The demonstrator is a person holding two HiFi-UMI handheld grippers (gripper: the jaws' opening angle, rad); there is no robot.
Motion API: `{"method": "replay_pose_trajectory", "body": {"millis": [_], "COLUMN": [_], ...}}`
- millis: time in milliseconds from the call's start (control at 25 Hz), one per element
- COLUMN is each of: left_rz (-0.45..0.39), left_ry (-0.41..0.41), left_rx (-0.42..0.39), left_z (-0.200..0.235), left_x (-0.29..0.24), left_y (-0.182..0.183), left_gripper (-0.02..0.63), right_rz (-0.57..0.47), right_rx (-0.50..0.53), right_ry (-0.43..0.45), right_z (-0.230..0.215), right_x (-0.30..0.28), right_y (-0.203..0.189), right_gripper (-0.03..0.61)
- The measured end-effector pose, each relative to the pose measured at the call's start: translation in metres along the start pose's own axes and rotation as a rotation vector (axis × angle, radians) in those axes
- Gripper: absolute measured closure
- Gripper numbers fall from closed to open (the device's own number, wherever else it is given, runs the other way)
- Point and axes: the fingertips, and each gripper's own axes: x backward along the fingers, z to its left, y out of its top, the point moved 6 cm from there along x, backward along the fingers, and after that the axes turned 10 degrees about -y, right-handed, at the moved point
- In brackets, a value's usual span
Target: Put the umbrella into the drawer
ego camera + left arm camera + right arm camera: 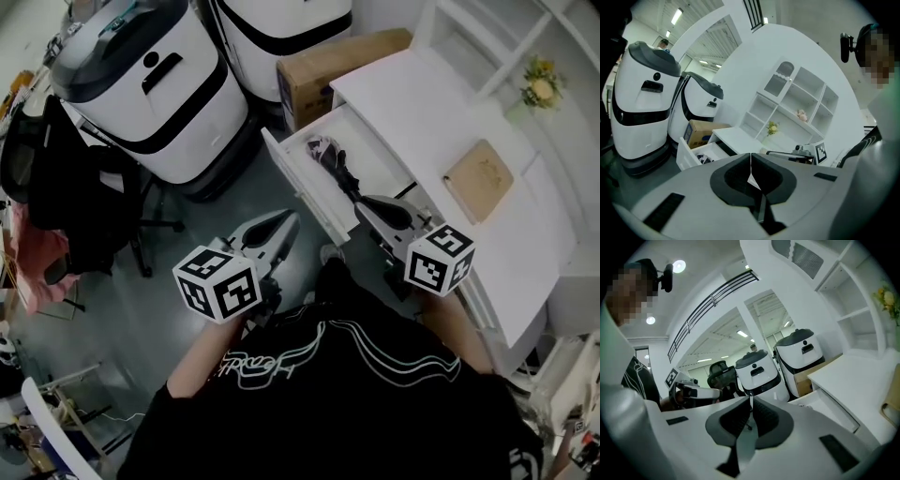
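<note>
While drawer (pixel 298 180) open (umbrella (pixel 336 167) inside), left gripper (pixel 289 223) over floor (pixel 246 195) beside its front

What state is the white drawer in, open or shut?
Open: the drawer is pulled out from the white desk, with the dark umbrella lying inside.

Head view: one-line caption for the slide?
Umbrella in the open drawer; left claw and right claw, both shut and empty, hover near it.
</note>
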Motion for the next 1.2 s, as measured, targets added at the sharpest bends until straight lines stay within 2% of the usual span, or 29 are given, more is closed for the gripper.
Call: {"method": "replay_pose_trajectory", "body": {"millis": [120,280,480,680,1200], "left_rz": [-0.013,-0.051,-0.067,-0.038,-0.051], "left_ry": [-0.020,-0.042,-0.068,-0.081,-0.097], "left_rx": [-0.050,-0.092,-0.124,-0.180,-0.158], "left_z": [-0.014,-0.029,-0.039,-0.041,-0.028], "left_x": [0.010,0.019,0.027,0.025,0.024], "left_y": [0.006,0.017,0.020,0.010,0.004], "left_gripper": [0.591,0.591,0.591,0.591,0.591], "right_rz": [-0.044,-0.098,-0.096,-0.102,-0.110], "right_rx": [-0.020,-0.011,-0.007,-0.013,-0.021], "right_ry": [0.018,-0.011,-0.016,-0.029,-0.048], "right_z": [0.017,0.030,0.044,0.042,0.042], "right_x": [0.017,0.028,0.026,0.027,0.025], "right_y": [0.004,0.008,0.005,0.000,-0.014], "right_gripper": [0.529,0.534,0.535,0.535,0.535]}}
